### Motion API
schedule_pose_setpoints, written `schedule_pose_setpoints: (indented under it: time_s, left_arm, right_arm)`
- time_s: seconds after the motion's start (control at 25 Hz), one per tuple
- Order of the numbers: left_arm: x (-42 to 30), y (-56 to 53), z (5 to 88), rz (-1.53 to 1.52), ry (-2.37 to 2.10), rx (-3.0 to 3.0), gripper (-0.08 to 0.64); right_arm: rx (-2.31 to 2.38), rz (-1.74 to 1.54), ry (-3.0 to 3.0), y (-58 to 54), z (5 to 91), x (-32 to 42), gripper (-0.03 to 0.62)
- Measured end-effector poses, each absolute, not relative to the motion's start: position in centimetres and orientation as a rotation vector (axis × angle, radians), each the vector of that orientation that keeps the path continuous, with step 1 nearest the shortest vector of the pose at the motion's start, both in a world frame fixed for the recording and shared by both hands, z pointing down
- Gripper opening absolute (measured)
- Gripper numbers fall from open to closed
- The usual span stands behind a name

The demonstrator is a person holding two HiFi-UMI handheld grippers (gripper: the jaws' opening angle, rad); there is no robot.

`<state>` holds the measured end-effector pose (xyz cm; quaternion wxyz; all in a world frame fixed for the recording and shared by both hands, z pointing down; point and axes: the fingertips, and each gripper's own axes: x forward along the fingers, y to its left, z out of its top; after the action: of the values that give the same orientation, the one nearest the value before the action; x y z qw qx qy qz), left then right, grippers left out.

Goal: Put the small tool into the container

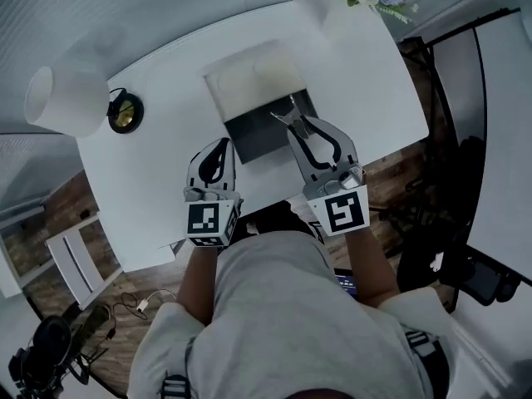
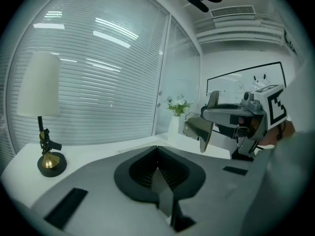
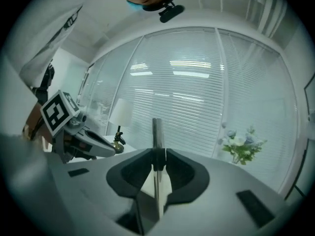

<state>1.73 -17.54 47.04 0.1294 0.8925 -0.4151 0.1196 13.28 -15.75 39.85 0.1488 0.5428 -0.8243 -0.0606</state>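
My right tongs (image 1: 301, 130) grip the small tool (image 1: 285, 116), its long axis pointing ahead over the dark near end of the container (image 1: 249, 140), so this hand is nearer, while my left tongs (image 1: 221, 144), clenched empty, hover beside it.

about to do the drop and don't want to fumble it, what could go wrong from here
1. The small tool is a thin metal strip pinched in the right gripper jaws and sticks out well past them, so it could pivot or slip early.
2. In the head view its tip seems close to the container rim; it might land on the table.
3. The left gripper, shut and empty, is close beside and could bump it.
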Motion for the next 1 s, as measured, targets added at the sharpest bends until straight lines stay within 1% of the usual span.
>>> schedule_pose_setpoints:
  time_s: [0.16, 0.4, 0.64, 1.0]
  left_arm:
    - [0.1, -18.0, 48.0, 0.355, -1.303, 2.536, 0.023]
    - [-1.3, -17.3, 50.2, 0.367, -1.375, 2.422, 0.023]
    - [-1.8, -16.9, 52.4, 0.368, -1.418, 2.339, 0.023]
    - [-2.6, -16.2, 55.5, 0.365, -1.459, 2.249, 0.023]
  right_arm:
    - [1.226, -0.33, -2.33, -16.0, 42.3, 11.1, 0.103]
    - [0.982, -0.529, -2.326, -16.3, 44.4, 8.8, 0.103]
    - [0.73, -0.617, -2.275, -15.5, 48.7, 7.0, 0.101]
    - [0.625, -0.678, -2.193, -14.7, 53.1, 6.4, 0.098]
